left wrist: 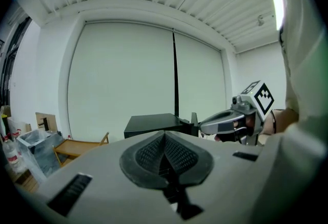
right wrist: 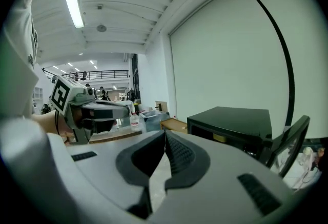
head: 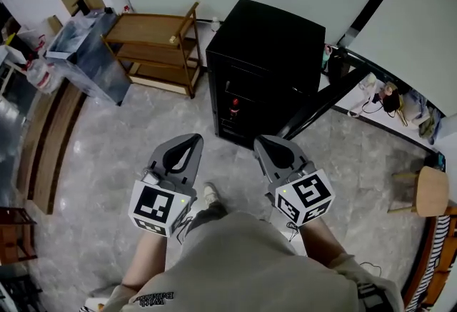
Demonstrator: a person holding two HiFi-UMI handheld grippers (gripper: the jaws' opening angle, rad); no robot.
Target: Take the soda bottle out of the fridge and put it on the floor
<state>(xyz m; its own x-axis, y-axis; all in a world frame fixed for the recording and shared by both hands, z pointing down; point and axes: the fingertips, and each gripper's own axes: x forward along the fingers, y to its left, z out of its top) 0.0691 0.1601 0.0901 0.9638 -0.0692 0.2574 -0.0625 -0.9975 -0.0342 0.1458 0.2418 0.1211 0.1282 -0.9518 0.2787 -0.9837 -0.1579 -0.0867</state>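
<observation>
A black mini fridge (head: 275, 39) stands on the floor ahead with its door (head: 335, 96) swung open to the right. On a shelf inside I see a dark soda bottle (head: 233, 110) with a red label, upright. My left gripper (head: 184, 143) and right gripper (head: 268, 143) are side by side just short of the fridge front, both shut and empty. In the left gripper view the pads (left wrist: 164, 136) meet, with the fridge (left wrist: 154, 124) beyond and the right gripper (left wrist: 205, 125) beside it. The right gripper view shows its shut pads (right wrist: 165, 136), the fridge (right wrist: 236, 120) and the door (right wrist: 289, 138).
A wooden shelf cart (head: 153, 46) and a grey bin (head: 89, 53) stand left of the fridge. A cluttered table (head: 385, 100) runs behind the open door, and a wooden stool (head: 428, 189) is at the right. My shoe (head: 209, 194) is on the marble floor (head: 107, 160).
</observation>
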